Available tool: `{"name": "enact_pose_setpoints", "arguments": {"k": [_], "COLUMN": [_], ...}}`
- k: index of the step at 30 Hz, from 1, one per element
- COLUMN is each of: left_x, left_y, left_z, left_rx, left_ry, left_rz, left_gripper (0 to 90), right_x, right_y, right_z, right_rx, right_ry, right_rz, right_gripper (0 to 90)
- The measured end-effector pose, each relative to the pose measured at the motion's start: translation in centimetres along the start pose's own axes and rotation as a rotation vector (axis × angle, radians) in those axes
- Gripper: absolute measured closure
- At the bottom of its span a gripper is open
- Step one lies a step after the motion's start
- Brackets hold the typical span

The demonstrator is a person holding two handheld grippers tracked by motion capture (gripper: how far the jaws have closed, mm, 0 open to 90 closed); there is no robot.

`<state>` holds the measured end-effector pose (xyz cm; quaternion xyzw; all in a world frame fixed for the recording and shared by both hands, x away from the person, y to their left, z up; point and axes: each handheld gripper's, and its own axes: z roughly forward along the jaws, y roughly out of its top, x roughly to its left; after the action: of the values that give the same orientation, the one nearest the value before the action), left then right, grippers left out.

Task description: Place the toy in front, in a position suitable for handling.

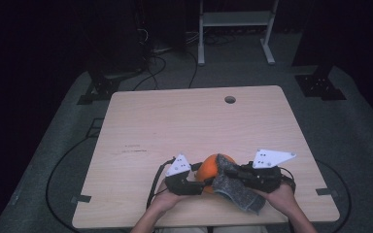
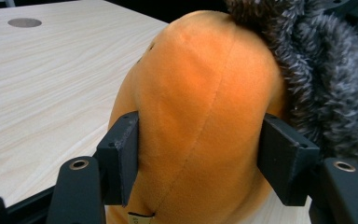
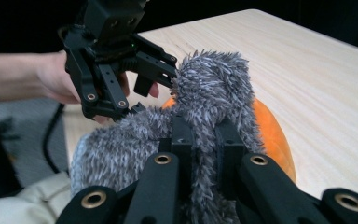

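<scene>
Two grippers low centre on the table (image 1: 184,126) — left gripper (image 2: 200,154) clamped round orange plush toy (image 2: 196,102), right gripper (image 3: 204,154) pinching grey furry cloth (image 3: 214,84) — no readable writing.

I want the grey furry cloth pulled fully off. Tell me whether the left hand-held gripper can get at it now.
Probably not yet: the left hand-held gripper is clamped on the orange plush, so it must let go first.

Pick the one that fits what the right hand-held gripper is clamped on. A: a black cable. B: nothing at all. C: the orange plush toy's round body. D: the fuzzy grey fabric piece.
D: in the right gripper view the right hand-held gripper has its jaws pinched shut on the fuzzy grey fabric piece, while the left hand-held gripper grips the round orange plush toy.
</scene>
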<state>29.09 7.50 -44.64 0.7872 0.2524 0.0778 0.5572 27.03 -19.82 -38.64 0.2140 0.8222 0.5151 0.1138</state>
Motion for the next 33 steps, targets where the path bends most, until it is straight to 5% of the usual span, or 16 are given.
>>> {"name": "enact_pose_setpoints", "arguments": {"k": [3, 8, 10, 20, 23, 29, 33], "left_x": [0.1, 0.0, -0.2, -2.0, -1.8, -2.0, -2.0], "left_y": [-0.2, -0.1, -0.1, 0.6, 0.4, 0.3, 0.4], "left_z": [-0.1, 0.0, 0.1, 0.8, 0.7, 0.8, 1.0], "left_rx": [-0.005, -0.008, -0.004, 0.022, 0.015, 0.015, 0.022], "left_ry": [-0.006, -0.014, -0.009, 0.028, 0.017, 0.009, -0.007], "left_rz": [-0.011, -0.007, -0.002, 0.082, 0.068, 0.097, 0.097], "left_gripper": [35.5, 35.2, 35.3, 36.1, 36.6, 36.1, 24.4], "right_x": [-1.0, -3.7, -3.8, 0.7, 1.3, -2.1, -3.4], "right_y": [-0.4, -2.7, -2.8, 0.6, 0.9, -0.7, -1.8], "right_z": [-0.3, -1.0, -1.1, 0.5, 0.9, -0.9, -1.4], "right_rx": [-0.021, -0.010, -0.012, -0.014, 0.006, -0.014, -0.003], "right_ry": [-0.015, -0.072, -0.067, 0.025, 0.000, -0.096, -0.079], "right_rz": [0.030, 0.149, 0.153, -0.013, -0.074, 0.045, 0.114], "right_gripper": [80.8, 80.8, 80.9, 81.0, 80.9, 80.9, 80.8]}}
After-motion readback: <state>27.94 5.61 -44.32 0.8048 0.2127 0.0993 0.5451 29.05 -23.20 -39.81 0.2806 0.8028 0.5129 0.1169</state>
